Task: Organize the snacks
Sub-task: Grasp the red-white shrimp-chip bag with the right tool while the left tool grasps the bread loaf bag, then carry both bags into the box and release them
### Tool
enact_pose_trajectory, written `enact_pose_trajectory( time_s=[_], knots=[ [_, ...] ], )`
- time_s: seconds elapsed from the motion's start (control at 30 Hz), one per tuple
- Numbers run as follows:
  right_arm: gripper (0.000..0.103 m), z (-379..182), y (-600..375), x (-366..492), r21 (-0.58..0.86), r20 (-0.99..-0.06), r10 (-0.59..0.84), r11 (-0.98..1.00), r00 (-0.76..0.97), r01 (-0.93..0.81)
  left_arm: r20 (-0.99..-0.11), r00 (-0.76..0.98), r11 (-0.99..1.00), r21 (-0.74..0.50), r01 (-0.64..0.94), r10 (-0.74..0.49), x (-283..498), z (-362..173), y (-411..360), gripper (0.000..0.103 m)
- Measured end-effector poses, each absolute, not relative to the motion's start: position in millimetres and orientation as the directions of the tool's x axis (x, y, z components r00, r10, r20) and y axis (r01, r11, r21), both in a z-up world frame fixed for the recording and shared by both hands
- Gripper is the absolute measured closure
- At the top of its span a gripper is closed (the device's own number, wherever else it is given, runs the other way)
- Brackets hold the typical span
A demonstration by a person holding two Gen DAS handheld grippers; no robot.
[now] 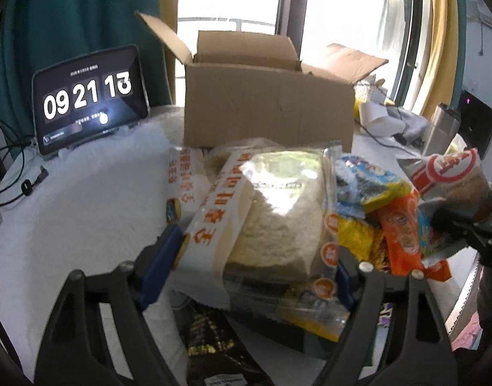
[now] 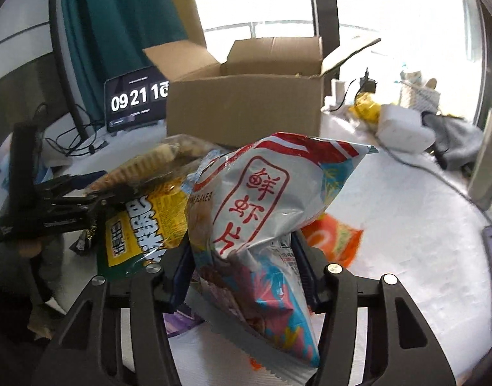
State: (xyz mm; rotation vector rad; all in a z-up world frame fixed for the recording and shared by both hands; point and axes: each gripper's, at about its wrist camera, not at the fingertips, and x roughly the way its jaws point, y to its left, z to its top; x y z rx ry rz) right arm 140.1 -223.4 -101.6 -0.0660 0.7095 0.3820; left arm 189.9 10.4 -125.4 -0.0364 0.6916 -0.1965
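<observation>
Your white cloth-covered table [image 1: 85,193] carries everything here, and the open brown cardboard box [image 1: 268,112] stands at its far side with all its flaps raised, just behind the heap of snack packets. A dark tablet showing a flip clock [image 1: 90,99] leans to the left of the box.

Your left gripper [image 1: 257,257] tilts down toward the heap, and its blue-padded fingers [image 1: 159,267] stand on either side of the clear packet of pale bread with an orange-lettered white band [image 1: 268,225]. The pads sit at the packet's edges; you cannot tell from this view whether they press on it yet. That packet lies on top of the pile, in front of the box.

Your right gripper [image 2: 242,270] also points downward, and its fingers are closed on the silver crinkly bag of prawn crackers with red characters [image 2: 262,199], pinching its lower part so that the bag stands up between them. Left of it lie a yellow and green snack bag [image 2: 143,228] and, on the right, an orange packet [image 2: 336,238].
</observation>
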Motion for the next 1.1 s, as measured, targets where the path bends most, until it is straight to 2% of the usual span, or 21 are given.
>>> enact_pose_trajectory(
  time_s=[0.43, 0.8, 1.1],
  knots=[
    [0.045, -73, -231, 138, -0.027, -0.569, 0.234, 0.953, 0.788, -0.302, -0.544, 0.816, 0.980, -0.095, 0.173, -0.197, 175, -78, 10, 0.020],
    [0.045, -49, -236, 151, -0.043, -0.512, 0.197, 0.966, 0.836, -0.254, -0.492, 0.854, 0.985, -0.105, 0.136, -0.170, 177, -53, 18, 0.020],
    [0.045, -32, -237, 178, -0.053, -0.474, 0.175, 0.973, 0.863, -0.226, -0.417, 0.897, 0.990, -0.050, 0.135, -0.143, 195, -27, 10, 0.020]
  ],
)
